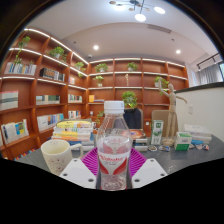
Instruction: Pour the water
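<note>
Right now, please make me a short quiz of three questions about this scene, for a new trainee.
1. True or false: the water bottle stands between the fingers of the tool.
2. Which thing stands on the table beside the bottle, on the side of the bookshelves? A) a kettle B) a paper cup C) a bowl
3. Fill in: the label around the bottle is mostly ____ in colour.

Key: 1 true; 2 B; 3 red (with white).
</note>
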`<state>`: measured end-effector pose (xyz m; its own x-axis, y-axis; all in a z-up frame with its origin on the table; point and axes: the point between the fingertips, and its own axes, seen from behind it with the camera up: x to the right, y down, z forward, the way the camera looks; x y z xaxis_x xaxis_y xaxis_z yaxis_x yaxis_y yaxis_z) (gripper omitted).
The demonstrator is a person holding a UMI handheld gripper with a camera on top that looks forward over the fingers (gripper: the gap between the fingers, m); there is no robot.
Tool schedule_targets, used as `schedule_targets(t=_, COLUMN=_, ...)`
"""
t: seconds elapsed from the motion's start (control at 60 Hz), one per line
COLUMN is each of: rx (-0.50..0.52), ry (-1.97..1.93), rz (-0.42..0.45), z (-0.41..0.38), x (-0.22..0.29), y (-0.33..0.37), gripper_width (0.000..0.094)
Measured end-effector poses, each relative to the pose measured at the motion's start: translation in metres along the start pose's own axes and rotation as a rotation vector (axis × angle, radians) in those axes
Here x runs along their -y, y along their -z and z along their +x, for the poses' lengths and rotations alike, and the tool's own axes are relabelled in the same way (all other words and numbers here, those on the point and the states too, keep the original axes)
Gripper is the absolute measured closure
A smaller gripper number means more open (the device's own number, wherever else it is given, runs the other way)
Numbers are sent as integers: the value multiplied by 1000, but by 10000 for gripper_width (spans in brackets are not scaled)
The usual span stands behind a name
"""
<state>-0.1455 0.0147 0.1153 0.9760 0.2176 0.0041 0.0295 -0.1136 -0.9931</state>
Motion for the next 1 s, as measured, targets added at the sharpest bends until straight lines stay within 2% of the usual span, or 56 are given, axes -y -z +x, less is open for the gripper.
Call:
schedule_targets(t=0.067, rx=-7, ry=-10, rz=-1, z=0, x=-1, y=-4, gripper_width=551)
schedule_targets(t=0.117, rx=-13, ry=-10, rz=-2, z=0, x=0, y=0, gripper_width=510)
schedule_targets(t=0.2, rx=-21, ry=-7, rz=-13, z=3, x=-2, y=-4, gripper_width=413)
schedule_targets(t=0.25, rx=-40, ry=-1, rz=-52, z=6, x=-7, y=4, gripper_width=368)
schedule_targets(t=0.333, rx=-87, ry=8, rz=-71, z=14, x=-7, y=14, gripper_width=219)
schedule_targets(t=0.417, rx=-102, ry=10, rz=-76, z=15, x=-5, y=28, gripper_width=171)
schedule_targets(t=0.667, rx=-130, ry=-21, rz=-106, z=21, x=-5, y=102, gripper_width=155)
schedule_targets(t=1.0, rx=-166, ry=-59, rz=-56, z=36, x=20, y=159, gripper_width=158)
